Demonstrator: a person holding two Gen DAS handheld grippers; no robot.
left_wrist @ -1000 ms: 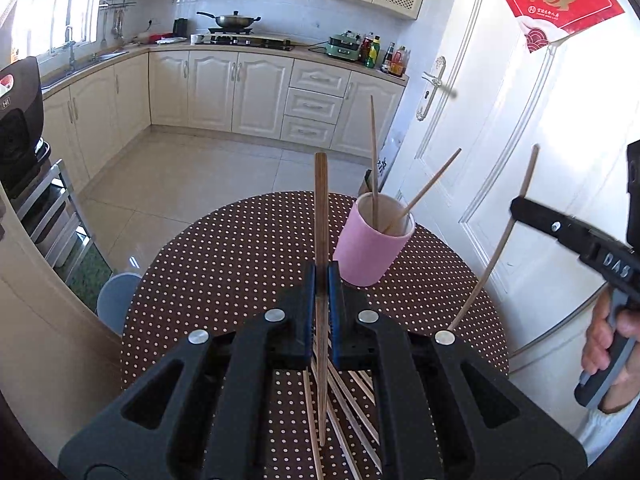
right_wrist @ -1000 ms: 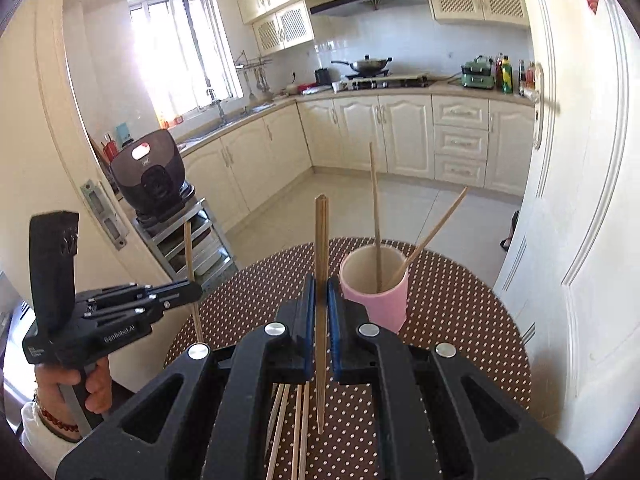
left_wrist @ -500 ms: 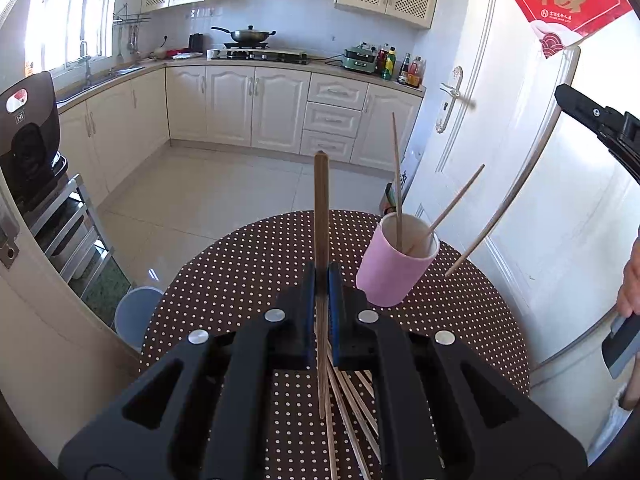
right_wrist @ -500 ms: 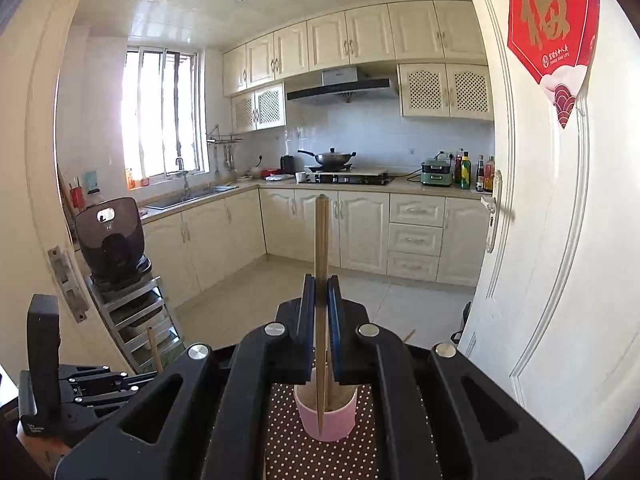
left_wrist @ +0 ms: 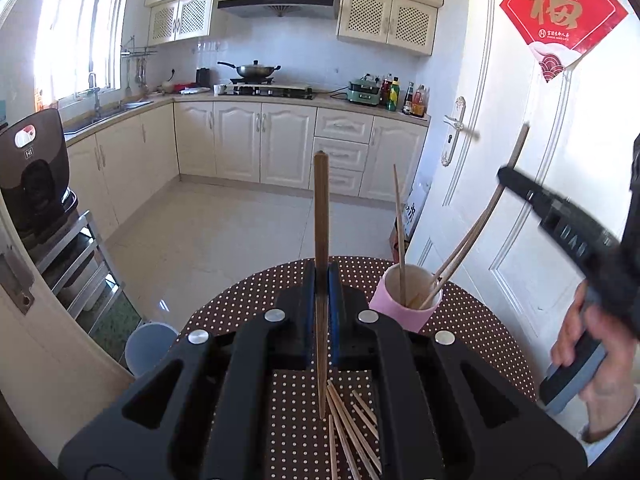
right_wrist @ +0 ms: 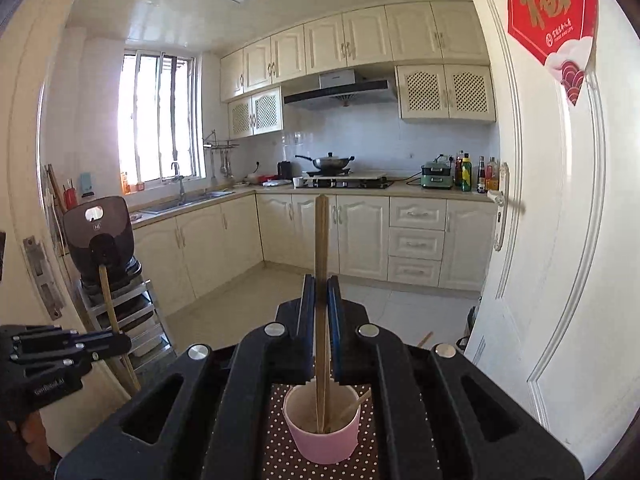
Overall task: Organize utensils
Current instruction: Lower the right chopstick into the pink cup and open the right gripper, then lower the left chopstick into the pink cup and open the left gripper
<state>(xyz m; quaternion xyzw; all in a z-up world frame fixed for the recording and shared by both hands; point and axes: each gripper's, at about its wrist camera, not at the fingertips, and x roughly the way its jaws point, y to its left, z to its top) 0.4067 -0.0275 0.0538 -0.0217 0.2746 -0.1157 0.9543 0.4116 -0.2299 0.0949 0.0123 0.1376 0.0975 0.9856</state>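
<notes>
Right now the thin wooden chopstick (right_wrist: 321,280) in your right gripper (right_wrist: 321,320) stands upright, its low tip already inside the round pink cup (right_wrist: 322,436) just under the jaws, which are squeezed tight on it. I think this is the drop-in step, so next you let go gently and keep the stick straight. Your left gripper (left_wrist: 322,312) is clamped on another wooden chopstick (left_wrist: 321,248), with the cup a little ahead and to its right. More loose chopsticks (left_wrist: 352,424) lie below it on the brown table with white dots (left_wrist: 480,328). Past the table you can see a kitchen with cream cupboards (right_wrist: 360,236) and a white door (right_wrist: 560,240).
</notes>
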